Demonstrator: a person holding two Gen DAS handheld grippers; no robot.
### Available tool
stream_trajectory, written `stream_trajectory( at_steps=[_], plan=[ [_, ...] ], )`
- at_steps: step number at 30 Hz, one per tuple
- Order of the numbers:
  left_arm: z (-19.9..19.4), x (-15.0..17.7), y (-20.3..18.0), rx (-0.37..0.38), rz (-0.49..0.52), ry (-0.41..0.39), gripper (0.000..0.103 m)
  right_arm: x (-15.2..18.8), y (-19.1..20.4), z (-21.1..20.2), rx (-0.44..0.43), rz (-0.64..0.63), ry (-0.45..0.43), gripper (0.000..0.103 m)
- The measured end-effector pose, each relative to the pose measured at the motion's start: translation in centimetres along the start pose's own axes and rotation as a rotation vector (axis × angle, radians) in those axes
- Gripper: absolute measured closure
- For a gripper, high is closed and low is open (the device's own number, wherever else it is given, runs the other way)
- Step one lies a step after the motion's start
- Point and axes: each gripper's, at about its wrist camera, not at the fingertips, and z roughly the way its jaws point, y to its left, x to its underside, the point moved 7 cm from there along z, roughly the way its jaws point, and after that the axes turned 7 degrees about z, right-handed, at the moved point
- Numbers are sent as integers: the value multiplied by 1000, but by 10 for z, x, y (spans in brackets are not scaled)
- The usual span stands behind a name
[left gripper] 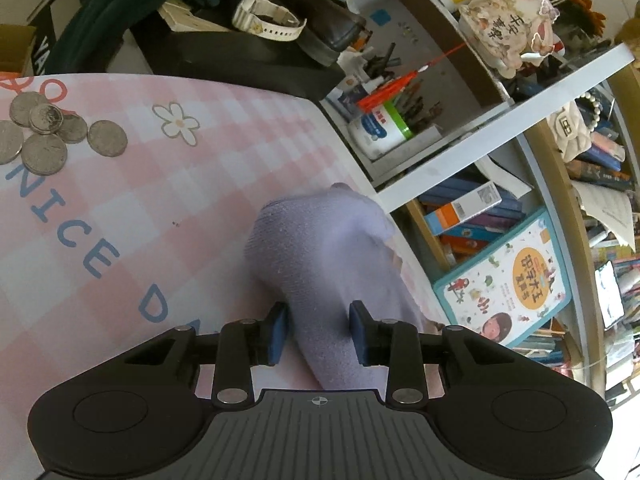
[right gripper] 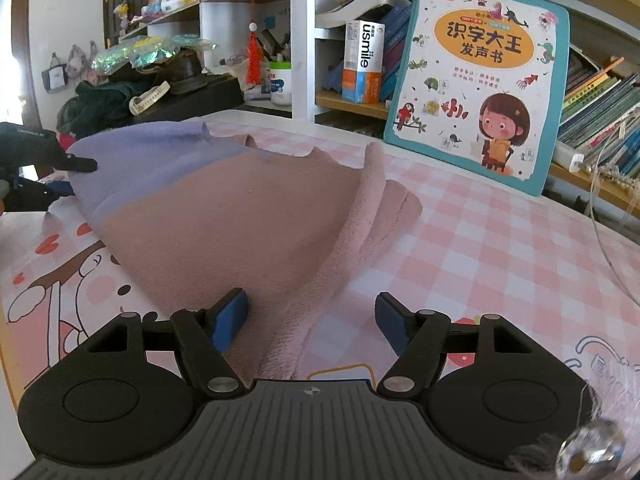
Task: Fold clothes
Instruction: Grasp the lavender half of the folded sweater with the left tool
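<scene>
One garment lies on the pink checked desk mat (right gripper: 460,248): a soft fleece piece, lavender (left gripper: 332,248) at one end and dusty pink (right gripper: 256,216) at the other, already doubled over, with a thick folded edge running down its right side. It looks like the middle of the fold.

The left gripper (left gripper: 319,334) has the lavender end between its blue pads; the jaws stand a little apart around the cloth, and I cannot tell whether they pinch it. The right gripper (right gripper: 310,320) is spread wide, its left pad resting on the pink end and its right pad over bare mat.

Next, I judge, the right claw must close on the pink edge so that both ends can be carried together.

Counting outward: one garment, two grippers, six coins (left gripper: 52,132) near the mat's far edge, one white watch (left gripper: 268,20) and one children's sound book (right gripper: 480,80) leaning against the shelves.
</scene>
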Motion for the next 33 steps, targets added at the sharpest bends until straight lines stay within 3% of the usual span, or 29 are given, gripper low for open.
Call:
stream_trajectory(
  at_steps=[16, 21, 33],
  plan=[
    [0, 0, 3, -6, -12, -8, 77, -1, -5, 1, -34, 49, 18, 36],
    [0, 2, 7, -11, -3, -17, 88, -1, -5, 1, -33, 50, 18, 35],
    [-2, 2, 9, 9, -15, -9, 89, -1, -5, 2, -33, 50, 18, 35]
  ],
)
